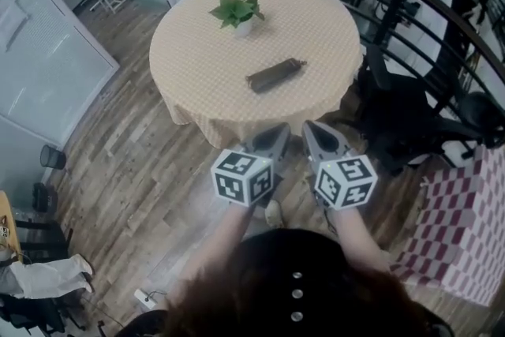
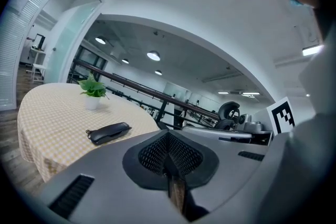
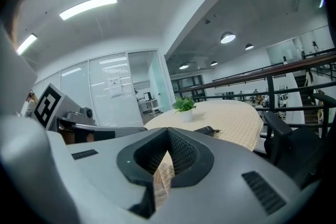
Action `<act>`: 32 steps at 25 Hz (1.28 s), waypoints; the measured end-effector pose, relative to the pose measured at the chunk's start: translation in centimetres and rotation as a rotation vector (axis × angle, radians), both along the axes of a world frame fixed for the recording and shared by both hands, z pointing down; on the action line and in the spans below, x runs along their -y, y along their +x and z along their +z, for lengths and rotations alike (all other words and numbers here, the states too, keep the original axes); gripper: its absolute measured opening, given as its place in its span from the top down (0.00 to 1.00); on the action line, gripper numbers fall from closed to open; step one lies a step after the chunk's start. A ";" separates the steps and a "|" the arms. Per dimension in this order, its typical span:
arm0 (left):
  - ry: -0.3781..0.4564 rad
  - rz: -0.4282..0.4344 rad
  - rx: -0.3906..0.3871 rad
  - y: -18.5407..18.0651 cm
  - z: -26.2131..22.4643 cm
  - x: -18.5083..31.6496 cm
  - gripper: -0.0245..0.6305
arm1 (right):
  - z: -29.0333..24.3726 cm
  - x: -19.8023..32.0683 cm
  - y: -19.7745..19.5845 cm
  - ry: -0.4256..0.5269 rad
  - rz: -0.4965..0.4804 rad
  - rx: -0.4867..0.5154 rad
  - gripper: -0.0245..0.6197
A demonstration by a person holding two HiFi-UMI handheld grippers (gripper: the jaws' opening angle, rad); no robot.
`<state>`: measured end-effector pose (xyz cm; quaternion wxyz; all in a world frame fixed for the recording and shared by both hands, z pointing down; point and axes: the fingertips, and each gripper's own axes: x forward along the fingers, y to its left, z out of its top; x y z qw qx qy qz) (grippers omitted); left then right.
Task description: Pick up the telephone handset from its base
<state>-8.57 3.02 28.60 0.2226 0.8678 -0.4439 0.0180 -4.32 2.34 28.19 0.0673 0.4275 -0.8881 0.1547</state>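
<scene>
Approach stage, by my judgement: both grippers hang short of the round table (image 1: 197, 67). My left gripper (image 1: 271, 140) has its jaws pressed together, empty. At its 12 o'clock the dark telephone handset (image 1: 274, 75) lies near the middle of the checked cloth; I cannot make out a base under it. My right gripper (image 1: 321, 136) is likewise closed on nothing. Next I must reach forward and spread one pair of jaws across the handset. At the handset's 11 o'clock, a white pot (image 1: 244, 28) holds a leafy green plant (image 1: 235, 8).
</scene>
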 end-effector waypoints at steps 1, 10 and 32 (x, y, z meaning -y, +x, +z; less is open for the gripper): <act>-0.003 0.007 0.003 -0.2 0.1 0.5 0.96 | -0.1 0.6 -0.3 -0.002 0.005 0.003 0.95; -0.022 0.039 0.014 -0.8 1.0 3.5 0.96 | 0.2 3.1 -1.2 -0.003 0.016 0.008 0.95; -0.070 0.020 0.101 -1.0 2.7 8.7 0.96 | 2.0 8.3 -0.9 -0.045 -0.050 0.027 0.95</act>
